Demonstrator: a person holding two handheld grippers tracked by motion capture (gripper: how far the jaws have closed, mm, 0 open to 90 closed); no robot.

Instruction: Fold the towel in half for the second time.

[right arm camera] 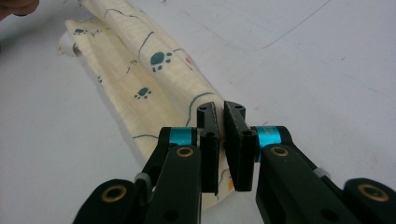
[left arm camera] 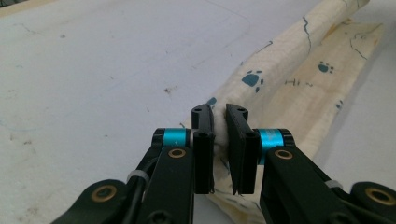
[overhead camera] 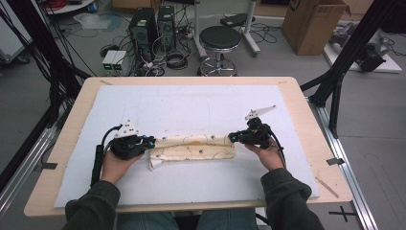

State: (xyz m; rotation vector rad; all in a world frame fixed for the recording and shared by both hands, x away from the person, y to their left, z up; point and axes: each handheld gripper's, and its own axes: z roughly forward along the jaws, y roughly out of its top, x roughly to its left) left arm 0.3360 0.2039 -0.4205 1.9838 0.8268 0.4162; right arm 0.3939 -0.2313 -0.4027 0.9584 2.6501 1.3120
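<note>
Closest to the high camera are my two dark sleeves, coming up from the bottom edge to my hands on the tongs. Between them lies a cream cloth (overhead camera: 194, 146), folded over on itself into a long narrow band that runs left to right across the near middle of the white mat (overhead camera: 191, 105). It is printed with teal paw prints and thin dark wavy lines, and a small red mark shows in the right gripper view. The upper fold looks rounded, almost rolled, with a flatter layer lying beside it on the mat.

My left gripper (left arm camera: 219, 114) sits at the cloth's left end. Its jaws are nearly together, with a bunched edge of the fabric pinched in the narrow gap between them. My right gripper (right arm camera: 221, 111) is at the opposite end, jaws just as close, clamped on that end of the cloth.

No containers stand on the table (overhead camera: 306, 124).

From above, I can see the wooden table edge around the mat, a black stool (overhead camera: 219, 40), computer towers (overhead camera: 152, 26) and a cardboard box (overhead camera: 313, 24) on the floor beyond. The gripper views instead give the print, the weave and faint pencil lines and specks on the mat.
</note>
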